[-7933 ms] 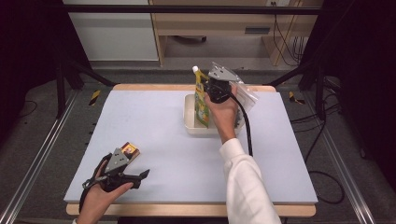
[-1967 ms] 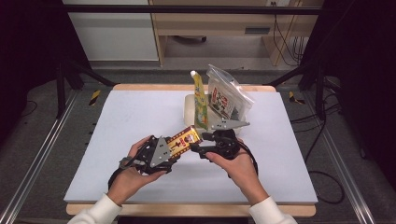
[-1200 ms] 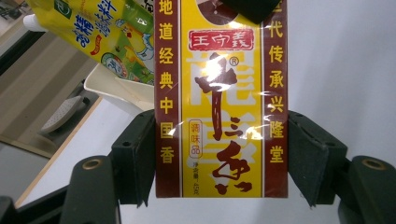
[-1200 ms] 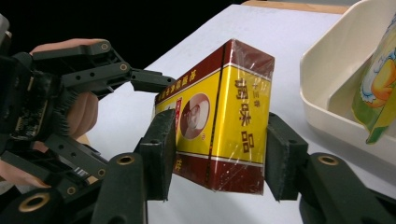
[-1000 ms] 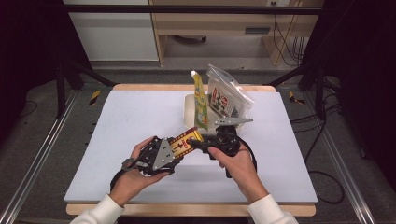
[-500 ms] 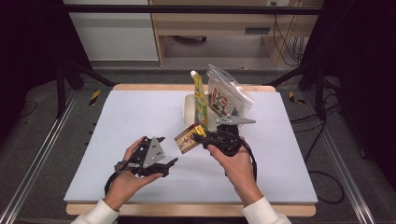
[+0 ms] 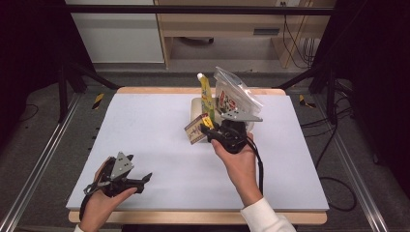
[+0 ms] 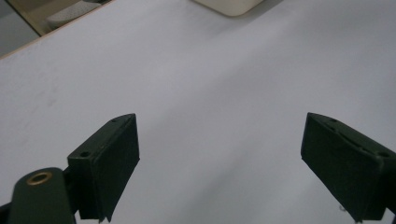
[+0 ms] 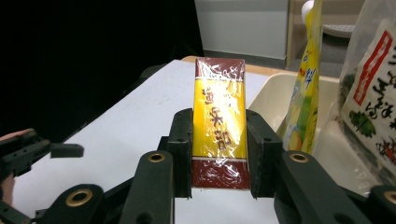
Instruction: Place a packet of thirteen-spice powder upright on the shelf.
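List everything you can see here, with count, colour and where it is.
Box: one, yellow and dark red, clamped in the right gripper beside the bin.
Bin: one, cream, far middle of the table.
Pouch: one, yellow with white cap, upright in the bin.
Bag: one, clear with red and green print, in the bin.
Table: one, pale grey top.
Right gripper: black, shut on the box.
Left gripper: black, open, empty, near left of the table; its jaws have just been opening.
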### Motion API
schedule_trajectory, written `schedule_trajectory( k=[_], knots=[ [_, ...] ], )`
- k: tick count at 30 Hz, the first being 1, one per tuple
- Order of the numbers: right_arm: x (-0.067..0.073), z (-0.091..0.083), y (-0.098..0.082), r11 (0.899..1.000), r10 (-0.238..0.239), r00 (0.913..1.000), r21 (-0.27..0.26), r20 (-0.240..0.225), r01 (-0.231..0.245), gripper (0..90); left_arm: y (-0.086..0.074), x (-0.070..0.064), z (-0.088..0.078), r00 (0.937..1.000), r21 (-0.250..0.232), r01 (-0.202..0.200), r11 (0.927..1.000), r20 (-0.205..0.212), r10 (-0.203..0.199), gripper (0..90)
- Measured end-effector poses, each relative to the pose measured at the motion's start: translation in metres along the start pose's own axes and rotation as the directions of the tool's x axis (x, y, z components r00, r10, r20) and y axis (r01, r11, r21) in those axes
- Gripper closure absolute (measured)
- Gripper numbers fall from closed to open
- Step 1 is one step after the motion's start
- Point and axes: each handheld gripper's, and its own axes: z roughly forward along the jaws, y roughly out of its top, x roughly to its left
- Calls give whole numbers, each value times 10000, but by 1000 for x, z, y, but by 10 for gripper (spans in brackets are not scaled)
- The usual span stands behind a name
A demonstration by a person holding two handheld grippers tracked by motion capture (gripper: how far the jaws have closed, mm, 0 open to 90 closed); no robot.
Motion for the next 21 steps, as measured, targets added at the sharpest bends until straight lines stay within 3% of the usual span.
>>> schedule_trajectory(
  k=[6,14,21],
  knots=[
    [3,3,10,9995,-27,9984,-303,569,45,676,-4,9,-2,9987,-46,403,9992,-312,-404,112],
    [6,11,20,9982,-2,9917,-600,1289,80,676,-8,11,2,9986,286,360,9989,-409,-348,116],
    [8,21,25,9967,-112,9831,-772,1825,257,677,-8,12,1,9978,221,494,9985,-445,-483,120]
  ],
)
